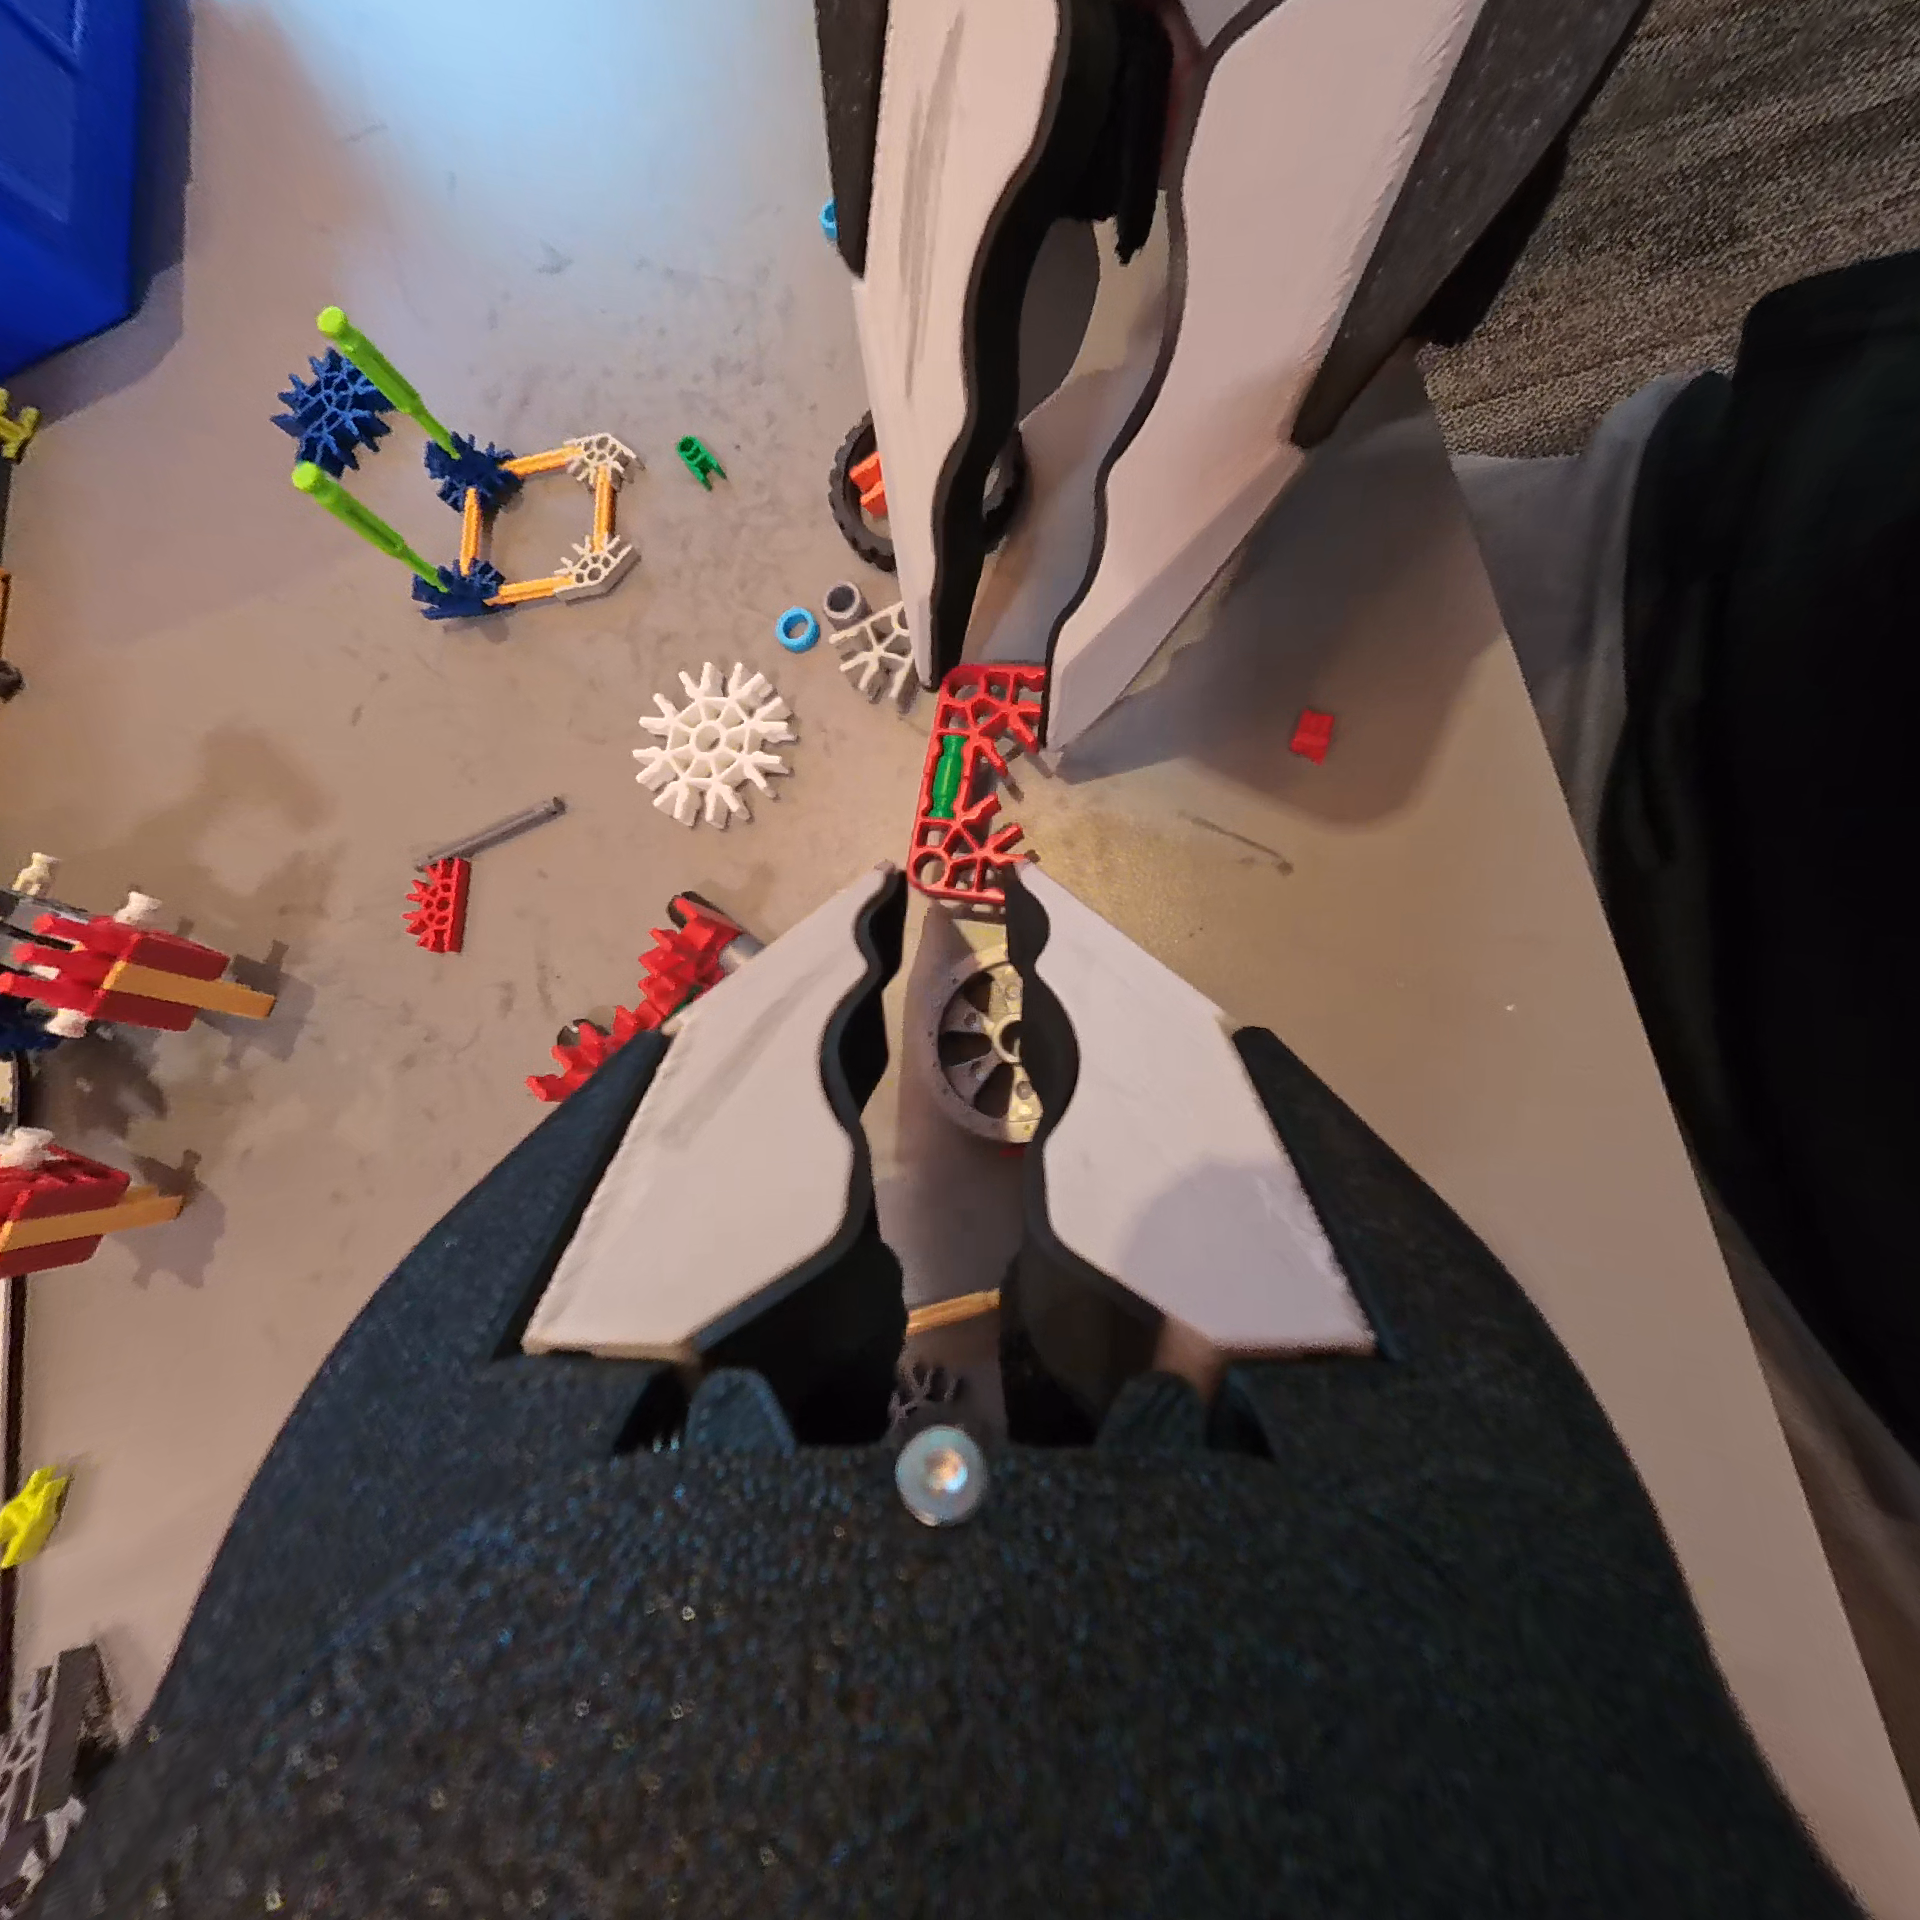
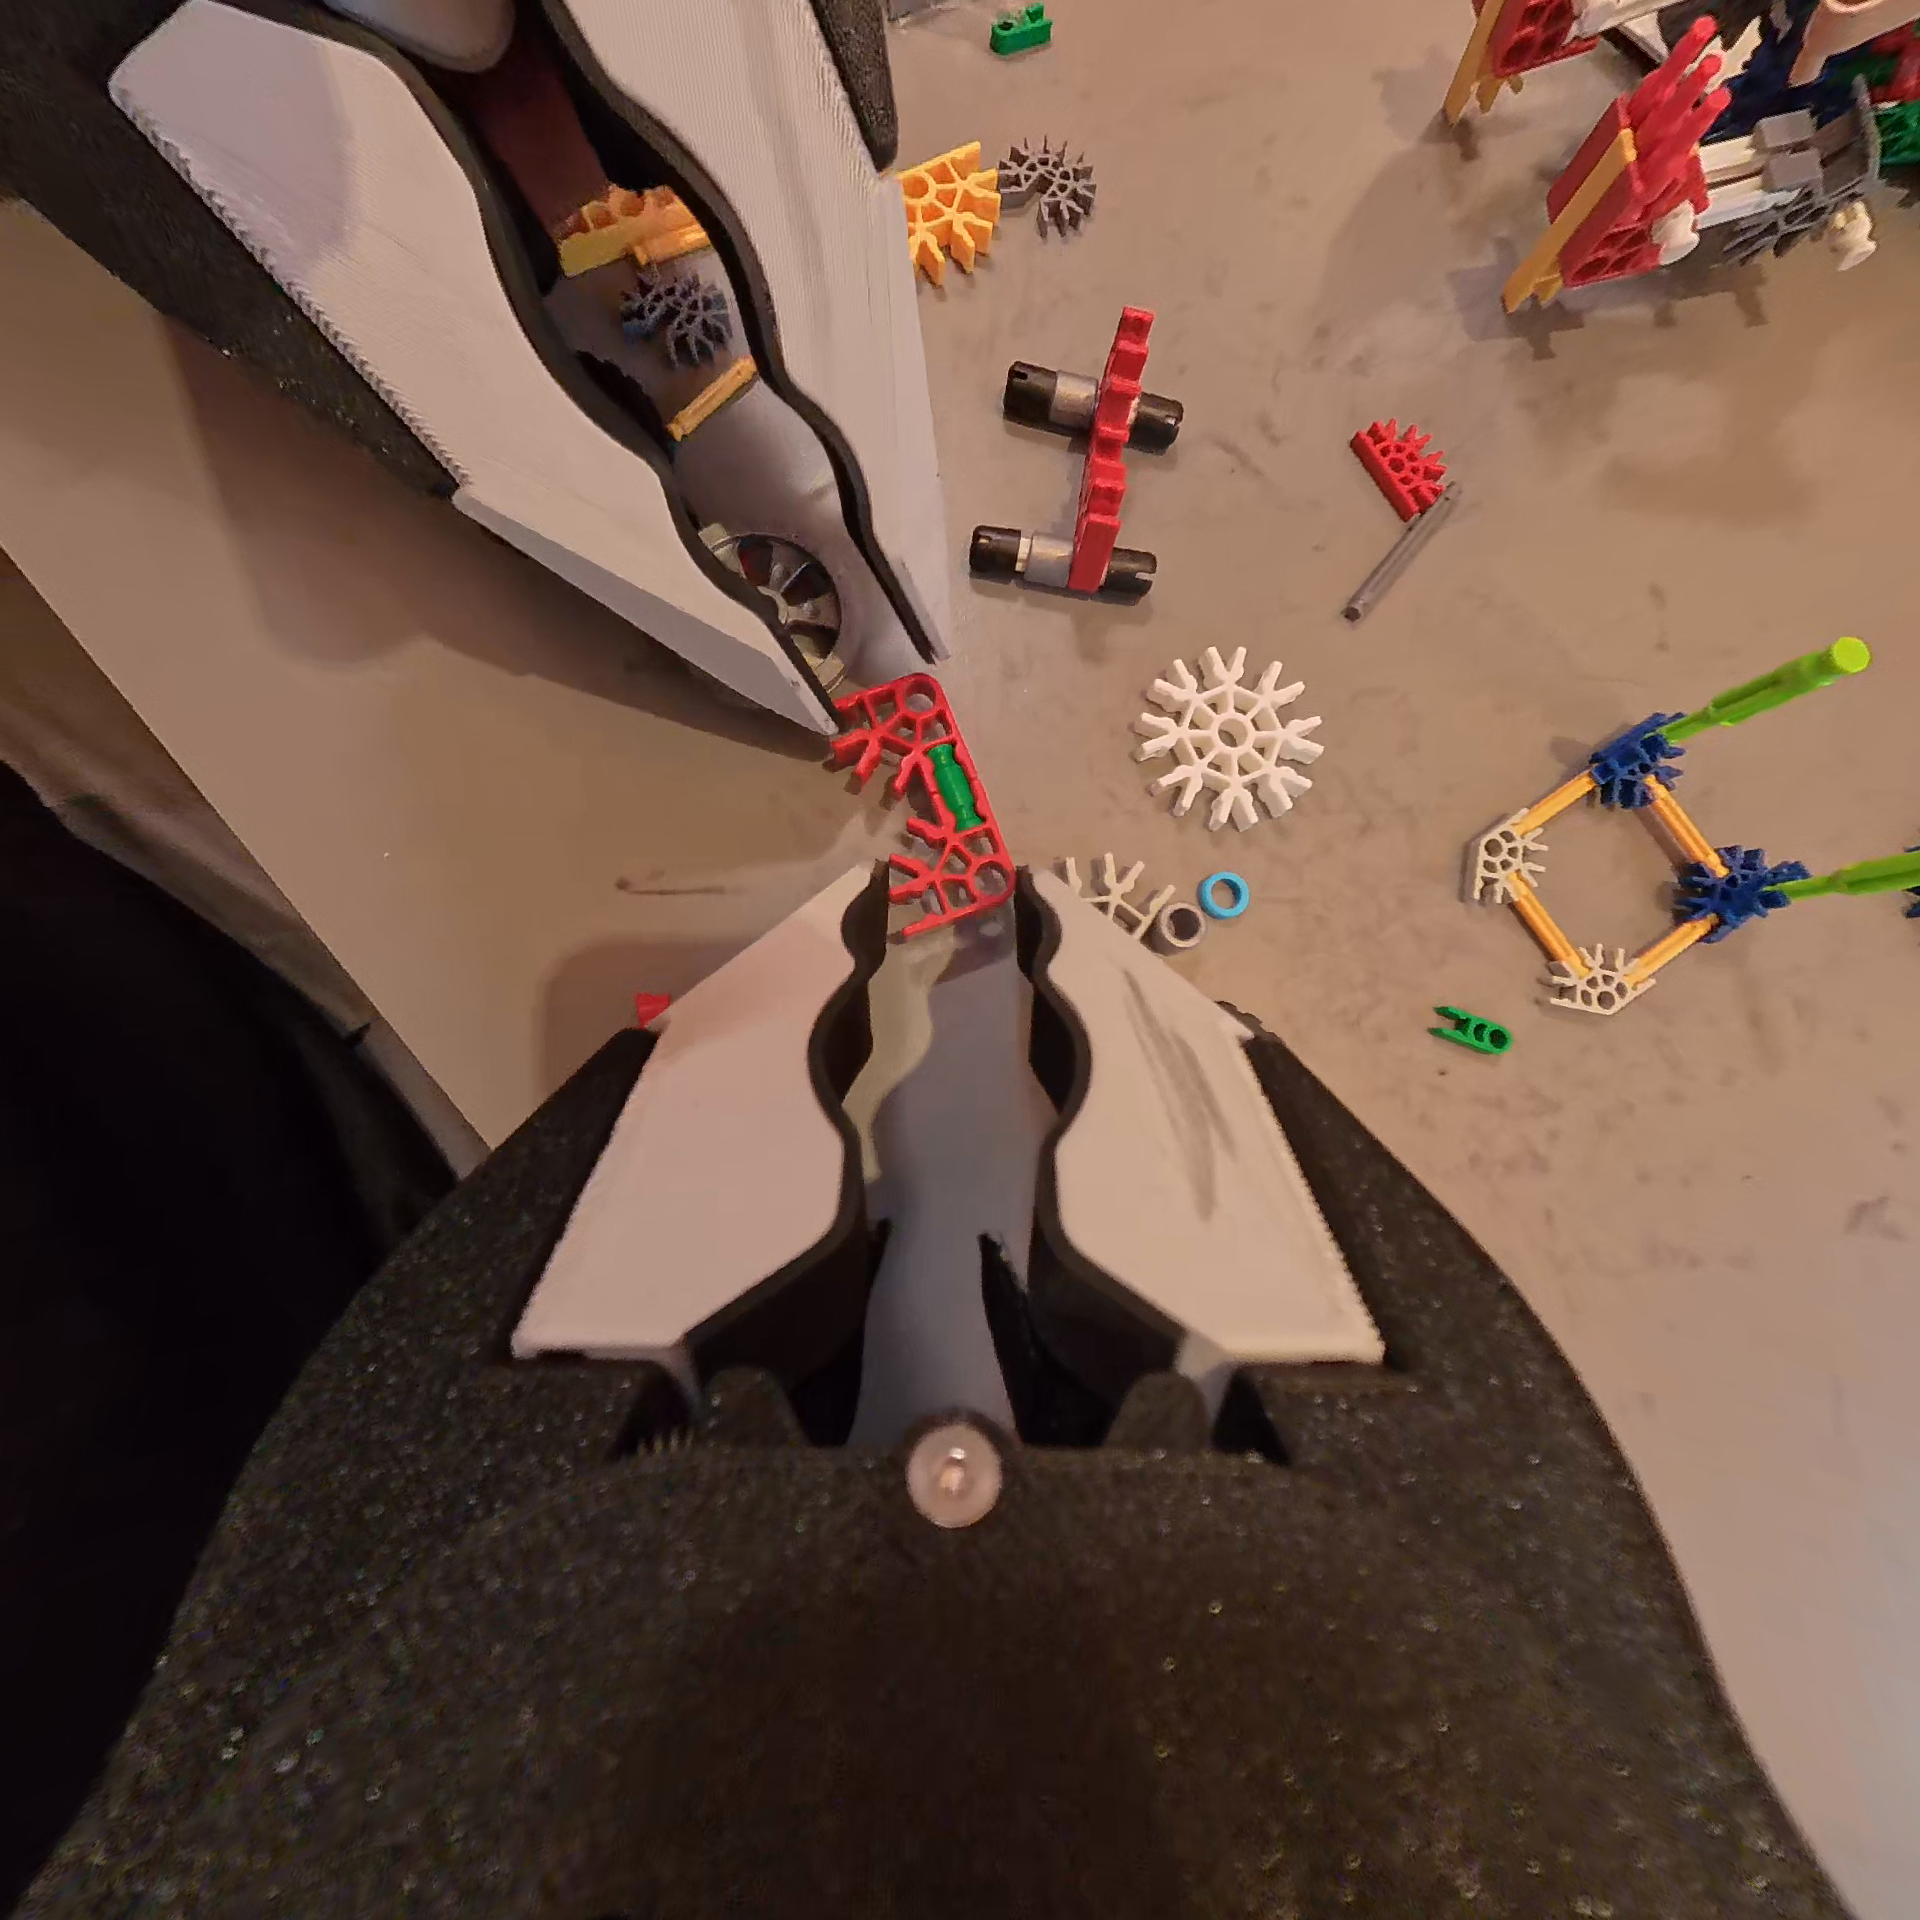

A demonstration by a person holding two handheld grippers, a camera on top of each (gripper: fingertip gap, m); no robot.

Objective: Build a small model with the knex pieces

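Left wrist view shows the left gripper (image 1: pixel 956 883) and right gripper (image 1: pixel 992 686) each clamped on opposite ends of a small red connector pair (image 1: pixel 971 790) joined by a short green rod (image 1: pixel 948 779); it looks light, stiff, thin plastic, best pinched at the flat ends.

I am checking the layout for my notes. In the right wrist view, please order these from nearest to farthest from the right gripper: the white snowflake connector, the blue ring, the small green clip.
From the right gripper:
1. Blue ring, just to the right of the fingertips.
2. White snowflake connector, up and to the right.
3. Small green clip, farthest out on the right side.
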